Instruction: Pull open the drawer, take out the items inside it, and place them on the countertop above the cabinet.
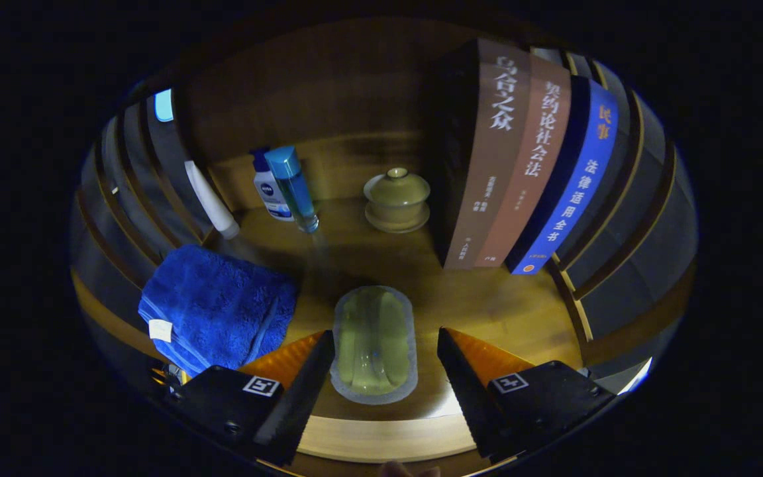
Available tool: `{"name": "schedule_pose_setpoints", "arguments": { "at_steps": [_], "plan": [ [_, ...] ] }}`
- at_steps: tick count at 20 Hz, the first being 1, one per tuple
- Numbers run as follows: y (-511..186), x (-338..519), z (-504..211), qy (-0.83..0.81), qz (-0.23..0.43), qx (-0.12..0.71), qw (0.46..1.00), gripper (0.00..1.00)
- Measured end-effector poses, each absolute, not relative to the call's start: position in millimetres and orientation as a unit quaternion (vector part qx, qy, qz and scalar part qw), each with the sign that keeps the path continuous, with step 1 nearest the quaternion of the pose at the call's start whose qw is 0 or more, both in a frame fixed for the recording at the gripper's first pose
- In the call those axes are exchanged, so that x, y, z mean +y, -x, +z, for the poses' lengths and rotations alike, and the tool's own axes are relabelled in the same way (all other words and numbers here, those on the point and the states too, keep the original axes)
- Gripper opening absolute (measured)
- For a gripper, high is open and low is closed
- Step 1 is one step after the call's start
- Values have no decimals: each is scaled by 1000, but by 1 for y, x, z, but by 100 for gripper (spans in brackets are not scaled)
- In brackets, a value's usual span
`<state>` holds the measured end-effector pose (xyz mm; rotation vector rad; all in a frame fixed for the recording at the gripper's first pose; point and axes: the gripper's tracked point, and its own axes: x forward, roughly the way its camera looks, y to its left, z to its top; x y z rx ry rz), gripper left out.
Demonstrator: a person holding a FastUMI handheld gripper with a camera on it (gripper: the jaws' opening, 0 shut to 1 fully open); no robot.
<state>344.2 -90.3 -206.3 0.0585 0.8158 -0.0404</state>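
My gripper (381, 351) stands open above the wooden countertop (487, 305). Between its fingers, touching neither, lies a small sealed packet (375, 344) with a yellow-green filling and a pale rim, flat on the wood. Both fingers are spread wider than the packet. The drawer itself is out of sight.
A folded blue towel (212, 308) lies just left of the fingers. Beyond stand a white tube (212, 202), a white lotion bottle (270, 192), a blue-capped bottle (295, 189), a lidded ceramic cup on a saucer (397, 199) and three upright books (527, 165) at the right.
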Motion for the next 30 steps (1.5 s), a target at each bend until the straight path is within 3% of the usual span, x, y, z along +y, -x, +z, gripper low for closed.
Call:
{"name": "schedule_pose_setpoints", "arguments": {
  "at_steps": [5,10,17,24,30],
  "plan": [
    [-318,-84,-152,-44,22,263,963,99],
    [-249,-85,-90,-95,35,110,989,100],
    [-124,-87,-66,-91,39,-7,995,99],
    [-37,-60,-136,-104,46,-10,993,99],
    [-28,-46,-254,-23,36,65,997,99]
  ]
}}
